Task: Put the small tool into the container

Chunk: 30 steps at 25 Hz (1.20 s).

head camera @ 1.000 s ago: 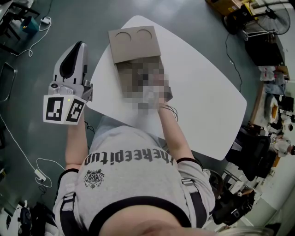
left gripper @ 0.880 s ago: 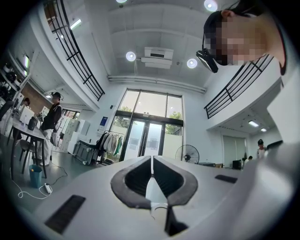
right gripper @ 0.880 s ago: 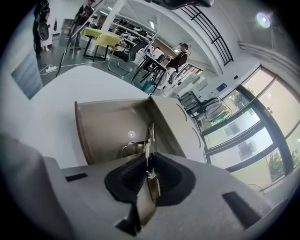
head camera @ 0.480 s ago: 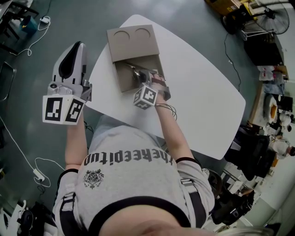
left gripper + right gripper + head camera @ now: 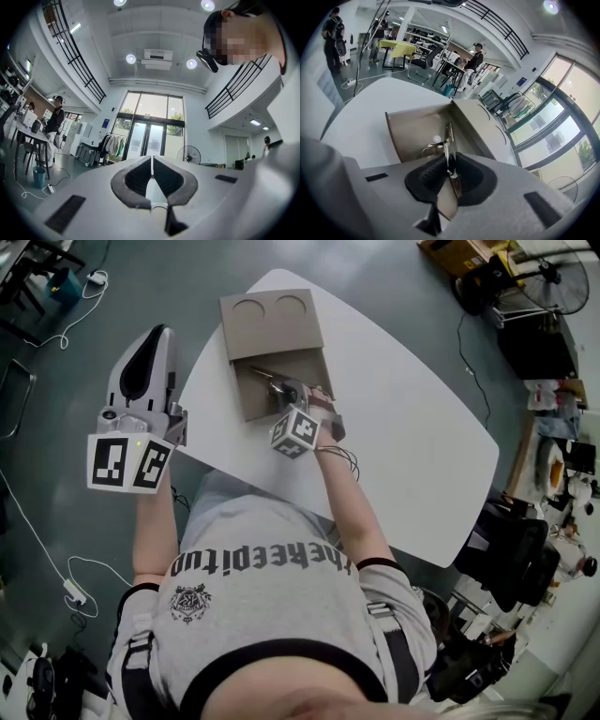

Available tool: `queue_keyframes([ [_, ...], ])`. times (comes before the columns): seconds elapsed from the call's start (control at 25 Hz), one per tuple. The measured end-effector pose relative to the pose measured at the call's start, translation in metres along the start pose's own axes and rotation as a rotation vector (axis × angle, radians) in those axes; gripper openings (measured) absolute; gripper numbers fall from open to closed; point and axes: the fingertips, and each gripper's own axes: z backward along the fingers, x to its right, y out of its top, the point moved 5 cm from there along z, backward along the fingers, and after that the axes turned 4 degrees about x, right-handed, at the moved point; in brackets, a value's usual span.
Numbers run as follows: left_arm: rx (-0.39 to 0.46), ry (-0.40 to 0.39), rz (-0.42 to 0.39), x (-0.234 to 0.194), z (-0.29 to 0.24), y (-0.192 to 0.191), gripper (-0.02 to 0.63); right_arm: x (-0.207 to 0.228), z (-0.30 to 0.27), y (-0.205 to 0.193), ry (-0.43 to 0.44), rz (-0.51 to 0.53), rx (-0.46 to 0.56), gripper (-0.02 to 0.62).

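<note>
Across the white counter (image 5: 412, 418), an open brown box (image 5: 272, 329); off the counter's left edge, the left claw (image 5: 151, 164) pinched together on nothing; above the box's tray, the right claw (image 5: 449, 158) clamping narrowly a thin metal tool (image 5: 448, 137).

A white table (image 5: 412, 427) stands on a grey-green floor (image 5: 375, 277). Beyond are tall glass doors (image 5: 152, 126), round ceiling lights (image 5: 131, 58) and black balcony railings (image 5: 75, 51).
</note>
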Motion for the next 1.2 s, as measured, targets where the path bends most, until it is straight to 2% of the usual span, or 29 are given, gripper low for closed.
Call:
queue_keyframes([
  [0.32, 0.007, 0.029, -0.014, 0.015, 0.018, 0.006, 0.014, -0.004, 0.008, -0.003, 0.0, 0.022, 0.009, 0.041],
  [0.4, 0.008, 0.039, -0.018, 0.016, 0.024, 0.008, 0.014, -0.007, 0.008, -0.002, 0.004, 0.038, 0.013, 0.03],
  [1.0, 0.009, 0.077, -0.028, 0.018, 0.048, 0.01, 0.014, -0.015, 0.005, 0.004, 0.105, 0.049, 0.029, 0.048],
  [1.08, 0.01, 0.081, -0.03, 0.017, 0.049, 0.011, 0.014, -0.014, 0.004, 0.005, 0.135, 0.005, 0.035, 0.063],
  [1.2, 0.01, 0.086, -0.033, 0.016, 0.049, 0.012, 0.014, -0.007, 0.003, 0.006, 0.17, -0.059, 0.041, 0.15],
])
